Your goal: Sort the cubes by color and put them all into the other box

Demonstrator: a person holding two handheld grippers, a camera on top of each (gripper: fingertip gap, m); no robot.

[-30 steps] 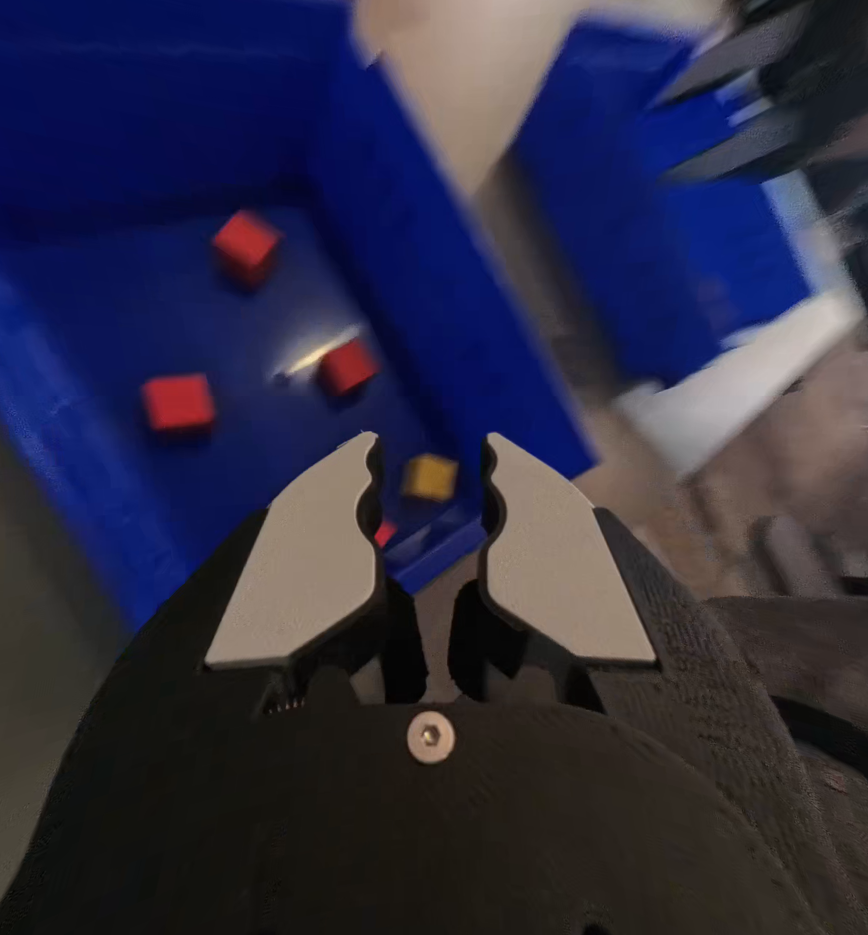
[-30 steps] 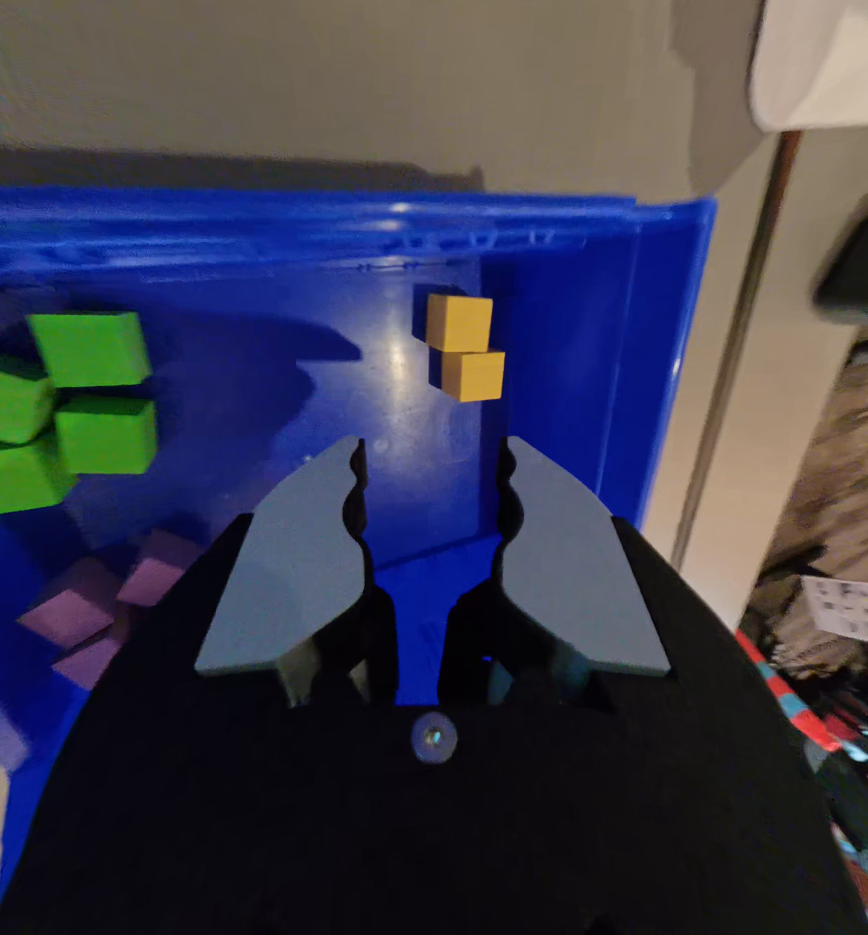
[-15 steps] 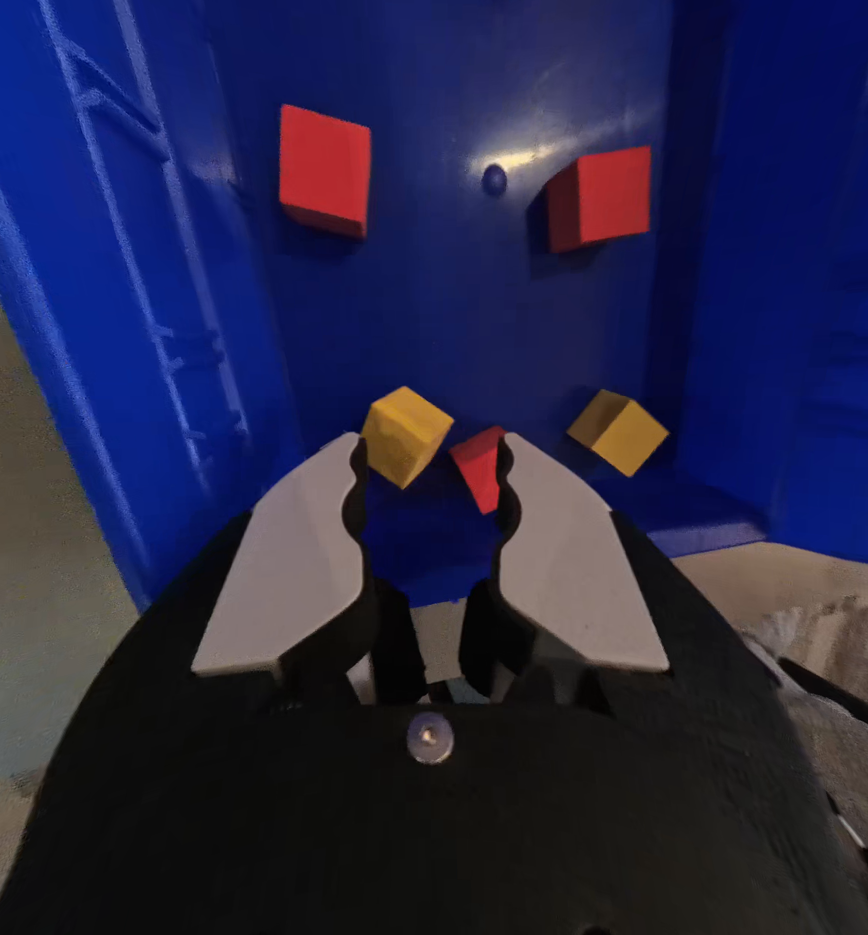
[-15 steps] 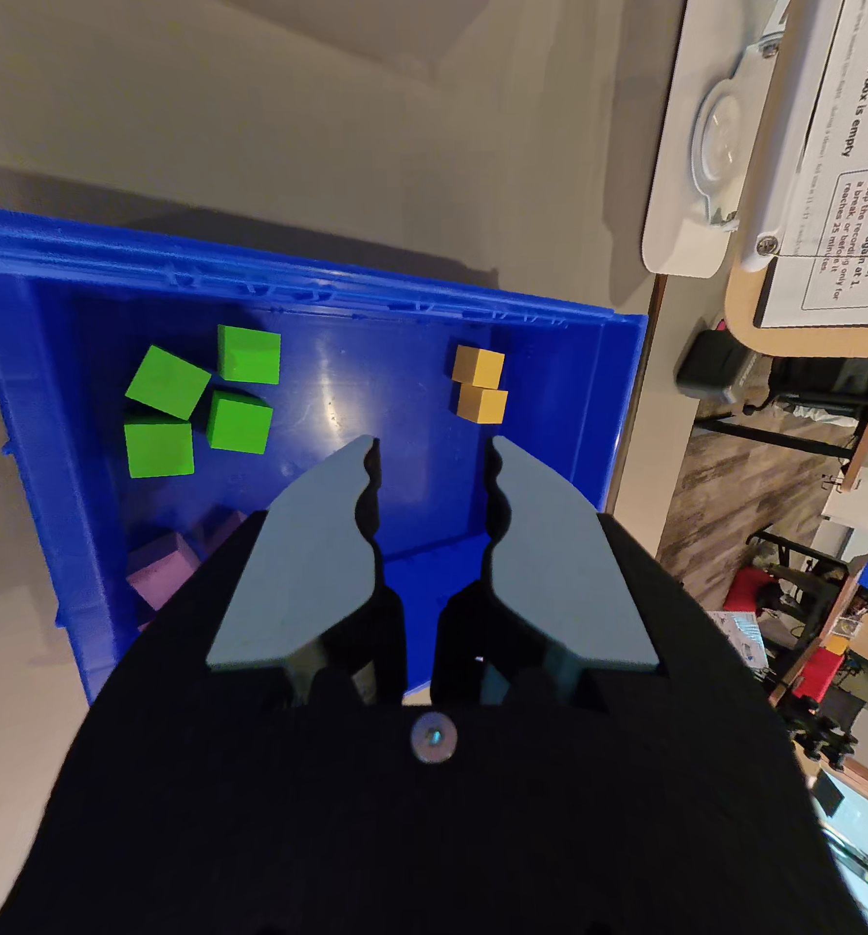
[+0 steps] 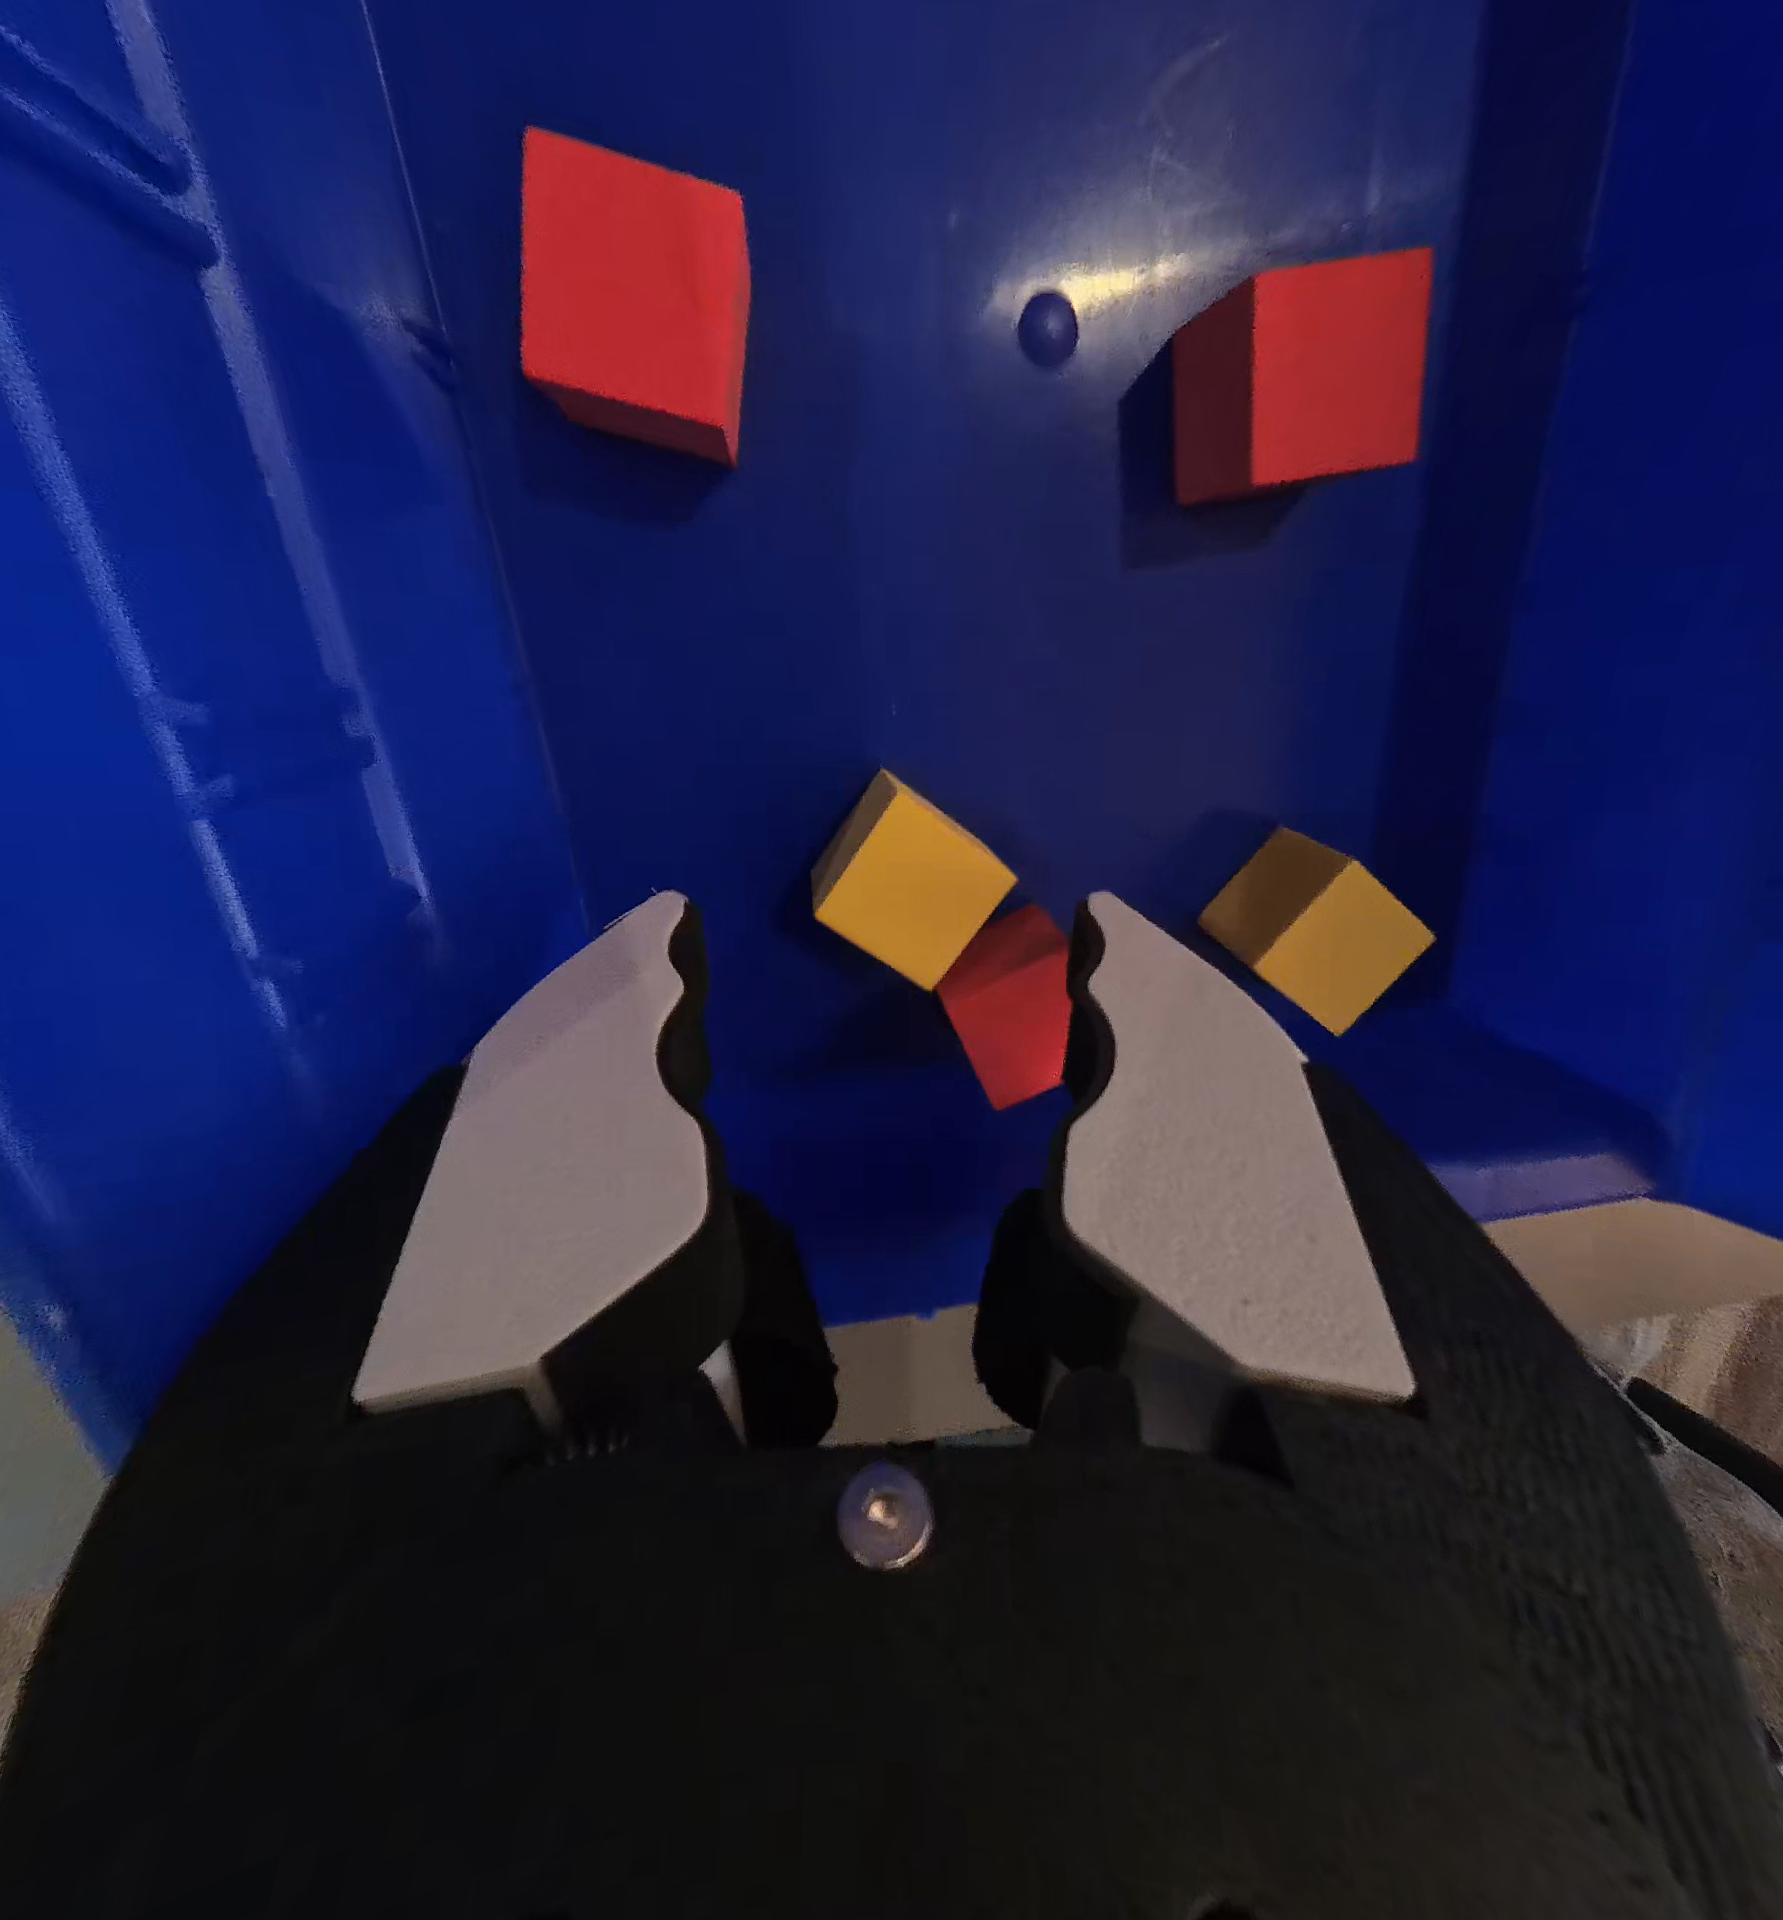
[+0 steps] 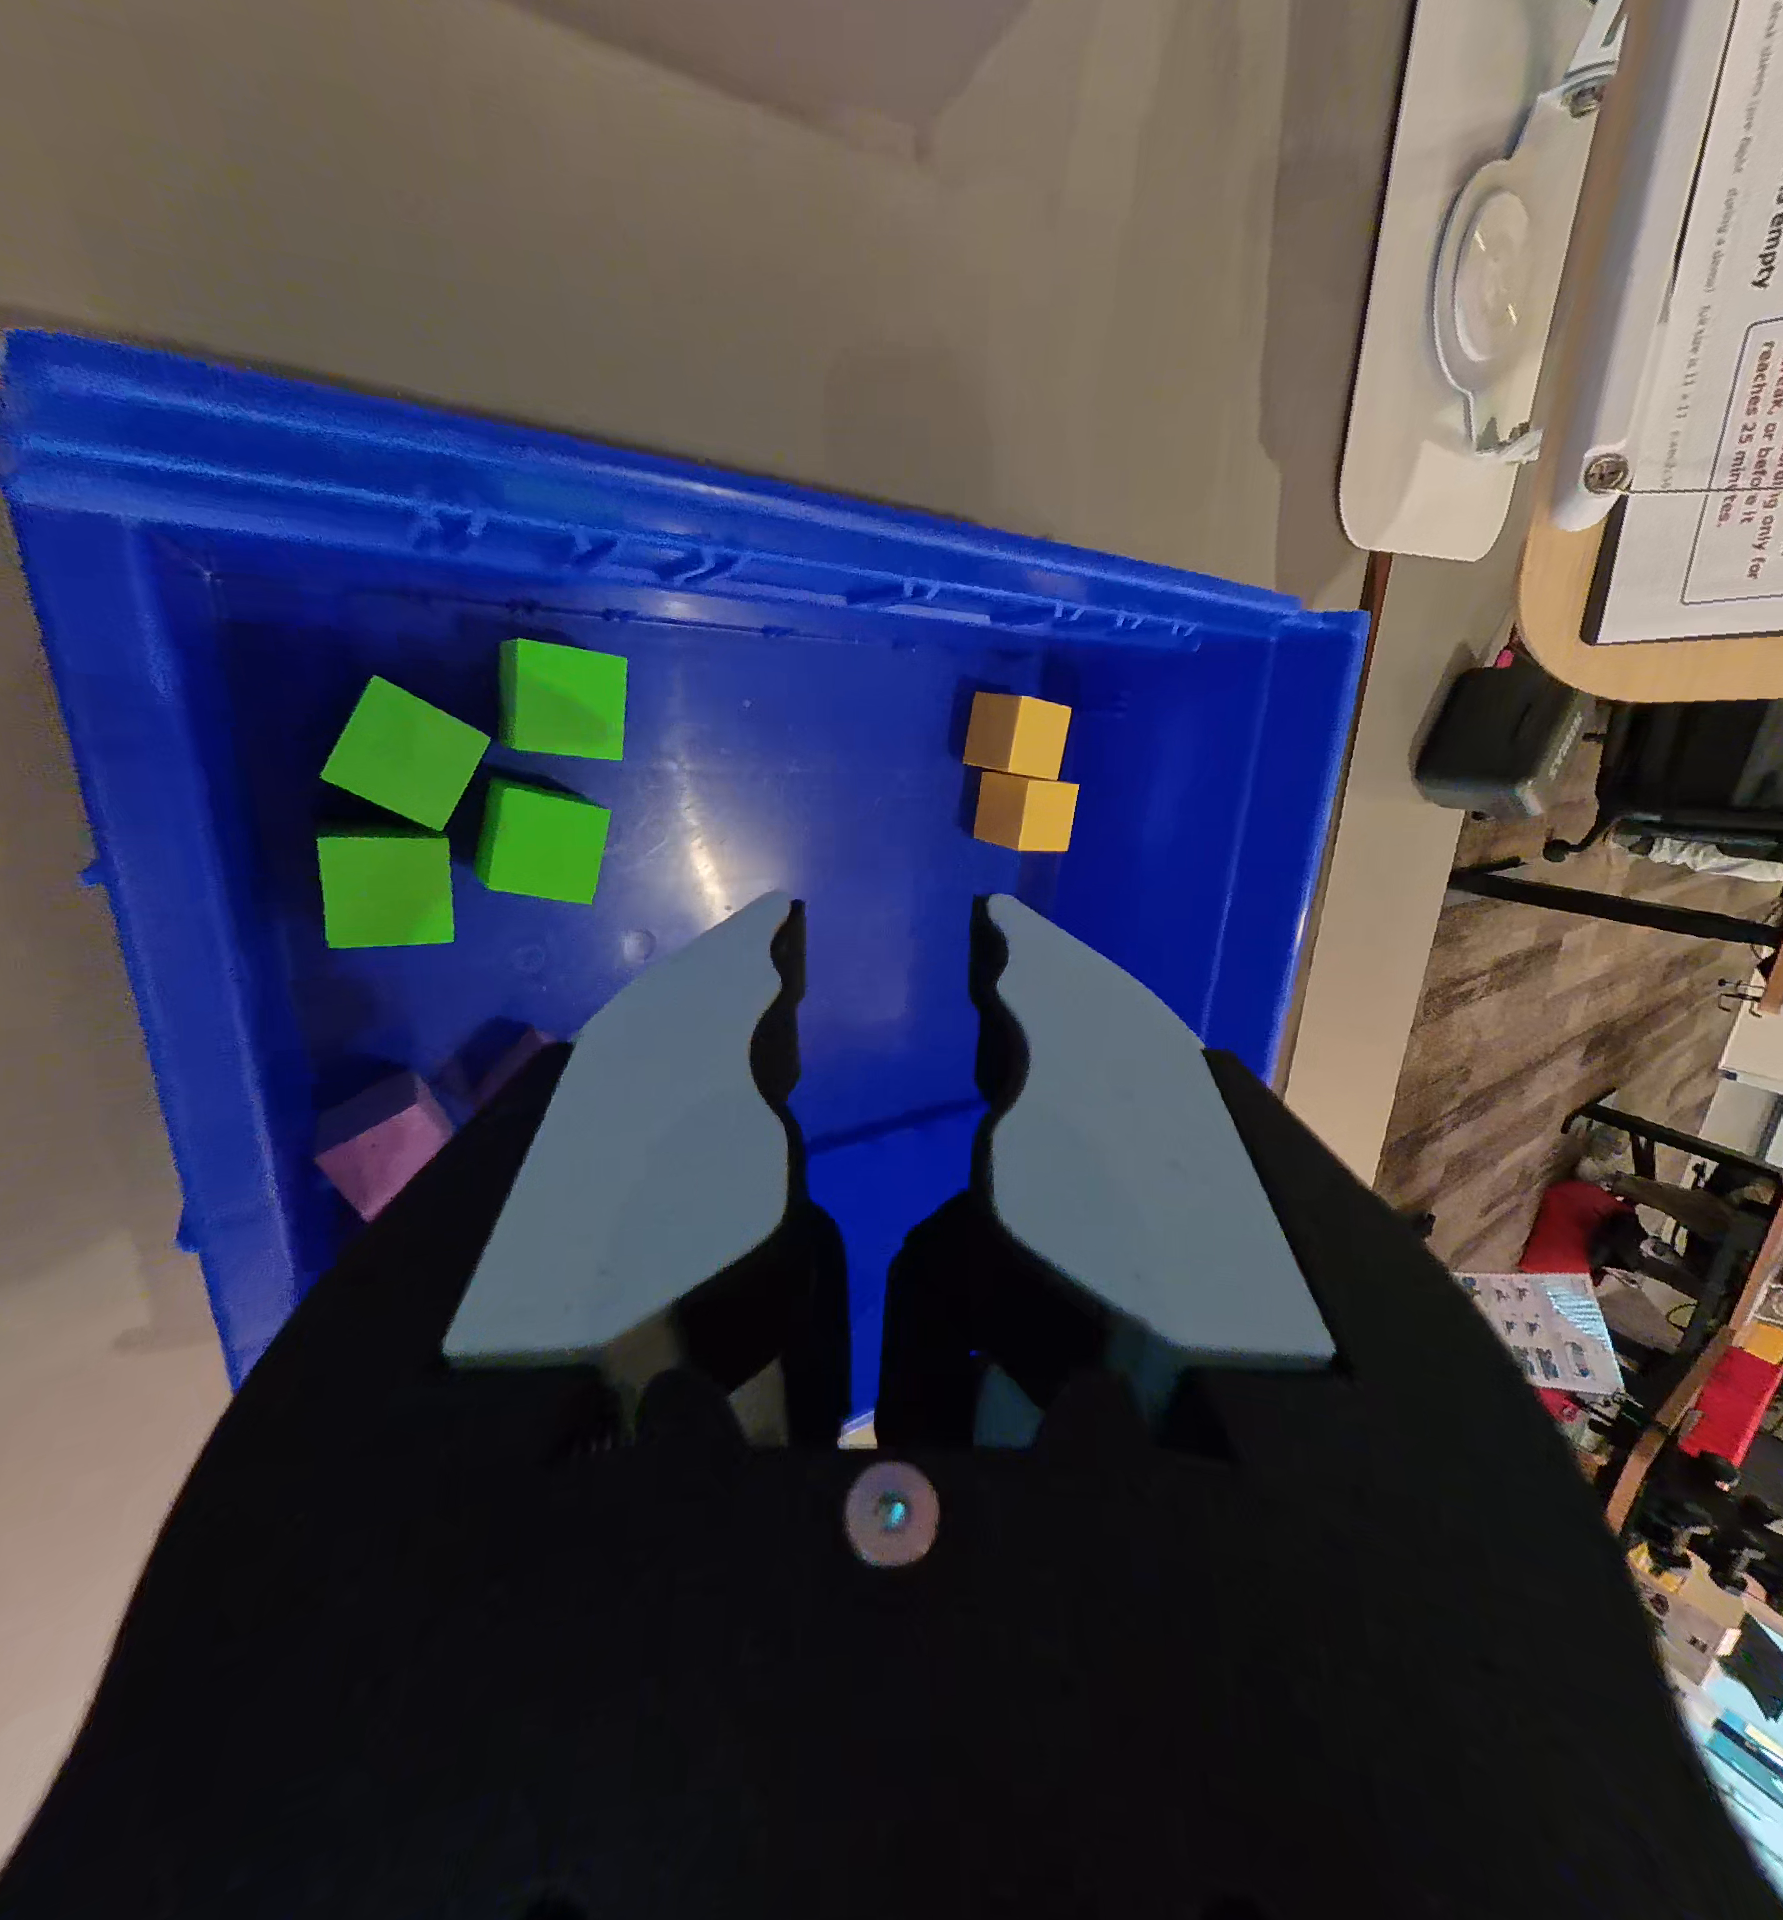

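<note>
My left gripper (image 5: 879, 914) is open and empty, low inside a blue bin (image 5: 243, 644). Just beyond its tips lie a yellow cube (image 5: 913, 883) and a small red cube (image 5: 1012, 1003) touching it, with a second yellow cube (image 5: 1318, 930) to the right. Two larger red cubes (image 5: 632, 296) (image 5: 1302, 374) lie farther in. My right gripper (image 6: 887, 904) is open and empty, high above another blue bin (image 6: 118, 727). That bin holds several green cubes (image 6: 404, 753), two touching yellow cubes (image 6: 1022, 774) and purple cubes (image 6: 383, 1138) partly hidden by the gripper.
Both bins stand on a beige tabletop (image 6: 658, 260). A white device (image 6: 1469, 281) and a board with a printed sheet (image 6: 1739, 343) lie beyond the right bin. To the right are the table edge, wood floor (image 6: 1531, 1018) and cluttered furniture.
My left gripper swung from outside the bin to point down into it, moved closer to the cubes and opened wider. My right gripper rose away from its bin, which now shows smaller.
</note>
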